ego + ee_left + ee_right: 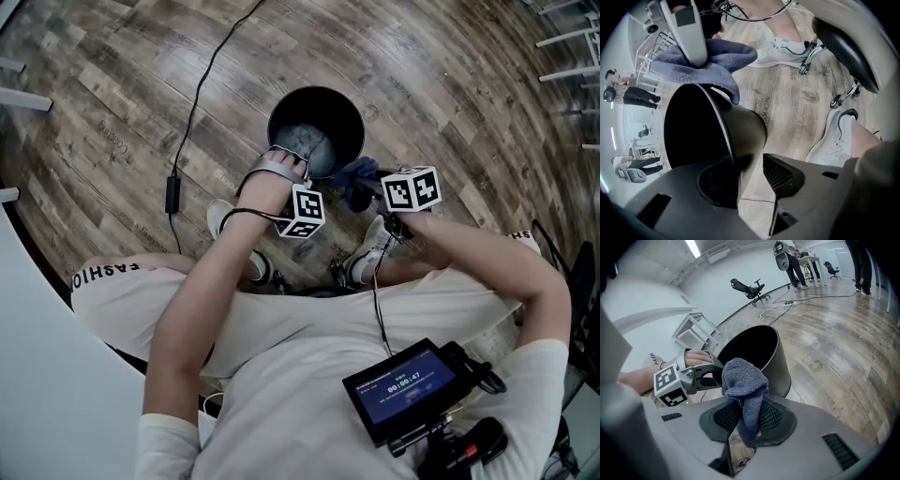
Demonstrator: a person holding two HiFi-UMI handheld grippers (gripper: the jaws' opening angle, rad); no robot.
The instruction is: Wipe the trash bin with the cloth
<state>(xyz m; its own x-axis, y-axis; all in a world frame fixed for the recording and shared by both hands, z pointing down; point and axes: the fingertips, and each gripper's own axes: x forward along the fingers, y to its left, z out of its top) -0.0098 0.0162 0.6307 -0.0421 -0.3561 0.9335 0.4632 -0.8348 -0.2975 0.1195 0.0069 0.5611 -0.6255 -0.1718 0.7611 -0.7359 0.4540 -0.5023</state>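
Note:
A black round trash bin (316, 91) stands upright on the wood floor in front of the person's feet. My left gripper (285, 164) sits at its near rim. In the left gripper view the bin's wall (746, 127) runs between my left gripper's (748, 177) jaws, and floor shows between the wall and the right pad, so the jaws are open. My right gripper (747, 420) is shut on a grey-blue cloth (743, 379), held just above the bin's near right edge. The cloth (357, 179) bunches above the pads and hangs over the rim (712, 63).
A black cable (195, 108) with an inline box (172, 194) crosses the floor left of the bin. White sneakers (228, 223) (368, 251) flank a chair base. A monitor (405, 384) hangs at the chest. Farther off are an office chair (750, 287), a white rack (696, 330) and people.

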